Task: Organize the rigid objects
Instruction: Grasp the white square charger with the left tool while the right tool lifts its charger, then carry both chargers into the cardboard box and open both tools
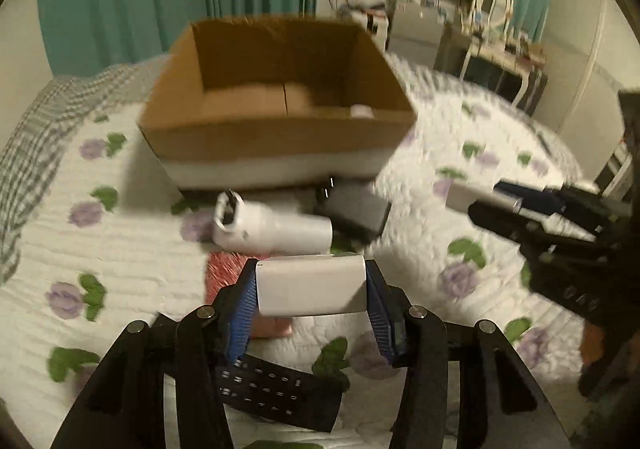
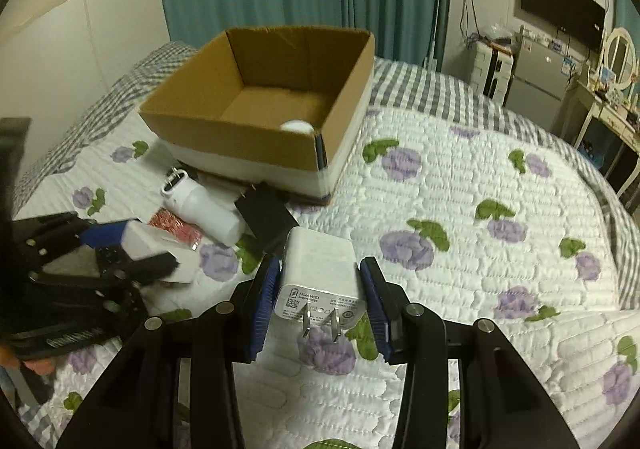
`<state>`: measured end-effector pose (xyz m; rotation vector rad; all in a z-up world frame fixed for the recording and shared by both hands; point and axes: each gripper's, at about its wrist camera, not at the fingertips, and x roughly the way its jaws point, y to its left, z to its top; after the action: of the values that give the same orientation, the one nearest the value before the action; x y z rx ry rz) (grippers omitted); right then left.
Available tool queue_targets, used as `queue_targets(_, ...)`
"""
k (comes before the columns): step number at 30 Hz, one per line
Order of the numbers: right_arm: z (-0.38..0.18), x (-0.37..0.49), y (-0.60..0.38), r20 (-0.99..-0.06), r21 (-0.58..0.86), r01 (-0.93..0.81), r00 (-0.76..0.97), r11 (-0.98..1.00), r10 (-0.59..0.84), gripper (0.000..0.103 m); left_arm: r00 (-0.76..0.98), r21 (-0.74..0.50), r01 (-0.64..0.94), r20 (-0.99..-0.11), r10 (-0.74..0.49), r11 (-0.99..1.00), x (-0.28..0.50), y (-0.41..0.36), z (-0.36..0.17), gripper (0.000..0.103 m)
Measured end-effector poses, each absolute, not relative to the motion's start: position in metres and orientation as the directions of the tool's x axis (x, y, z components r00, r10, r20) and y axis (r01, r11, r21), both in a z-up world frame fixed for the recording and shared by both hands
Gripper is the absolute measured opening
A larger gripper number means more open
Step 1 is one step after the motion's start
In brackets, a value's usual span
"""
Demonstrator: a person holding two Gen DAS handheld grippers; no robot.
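Left tool [image 1: 311, 289] clenched on white block [image 1: 312, 286], right tool [image 2: 319, 281] clenched on white charger [image 2: 320, 269], box [image 2: 240, 141] ahead

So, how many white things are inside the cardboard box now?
1: a small white object lies in the near right corner of the cardboard box. The near wall hides part of the floor, so more may be hidden.

left view motion-blurred, white item in cardboard box [image 2: 256, 97] mostly hidden behind near wall, black remote [image 1: 276, 389] partly under left fingers [image 1: 240, 309], charger's [image 2: 320, 273] small print unreadable
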<state>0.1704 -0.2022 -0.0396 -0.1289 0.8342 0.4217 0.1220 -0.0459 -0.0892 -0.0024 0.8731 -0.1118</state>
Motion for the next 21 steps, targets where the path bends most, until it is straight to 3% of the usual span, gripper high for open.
queue_targets(13, 0.053, 0.190, -0.182, -0.633, -0.035, -0.461, 0.697, 0.887, 0.337, 0.042, 0.796, -0.004, 0.116, -0.597, -0.096, 0.993, 0.167, -0.034, 0.022, 0.051)
queue_targets(21, 0.095, 0.246, -0.164, -0.551, -0.072, -0.480, 0.750, 0.875, 0.366, 0.042, 0.790, 0.008, 0.082, -0.611, -0.060, 0.997, 0.240, -0.018, 0.017, 0.051)
